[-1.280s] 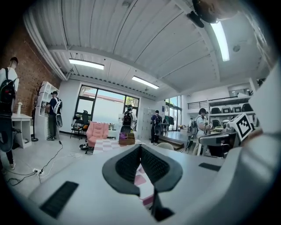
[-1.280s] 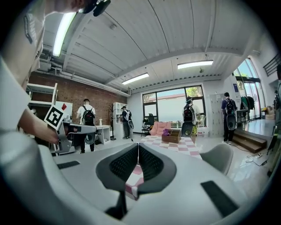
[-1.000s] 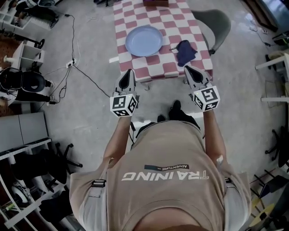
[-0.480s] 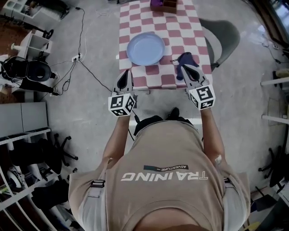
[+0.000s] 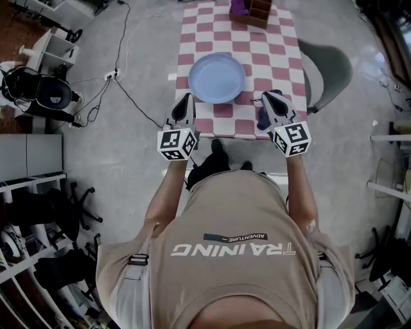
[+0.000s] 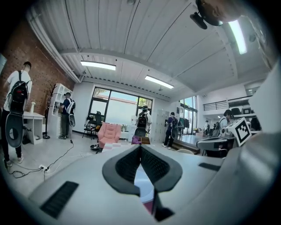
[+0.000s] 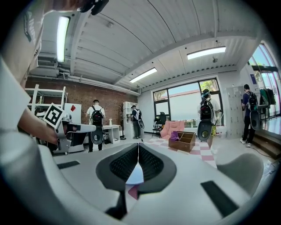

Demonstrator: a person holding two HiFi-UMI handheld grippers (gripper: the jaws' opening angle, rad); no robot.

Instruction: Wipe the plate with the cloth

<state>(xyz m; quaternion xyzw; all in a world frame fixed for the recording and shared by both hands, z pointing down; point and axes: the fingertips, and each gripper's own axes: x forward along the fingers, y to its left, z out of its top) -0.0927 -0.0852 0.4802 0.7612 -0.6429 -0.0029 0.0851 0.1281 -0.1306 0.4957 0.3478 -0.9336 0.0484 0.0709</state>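
Note:
A light blue plate (image 5: pixel 217 77) lies on the red-and-white checked table (image 5: pixel 257 48). To its right, at the near edge, a dark blue cloth (image 5: pixel 262 118) lies mostly hidden under my right gripper (image 5: pixel 266 97). That gripper is shut and empty, held level above the cloth. My left gripper (image 5: pixel 187 97) is shut and empty too, at the table's near left corner, just short of the plate. In the left gripper view the plate (image 6: pixel 142 184) shows below the closed tips of the left gripper (image 6: pixel 140 147). The right gripper view shows the same below the right gripper (image 7: pixel 138 156).
A wooden box (image 5: pixel 258 9) with something purple in it stands at the table's far end. A grey chair (image 5: pixel 329 69) sits at the table's right. Cables and a power strip (image 5: pixel 114 75) lie on the floor to the left. Several people stand far back in the room.
The person has walked up to the table. Both grippers moved forward, still shut. The right one now hangs over the cloth and the left has reached the table's near corner.

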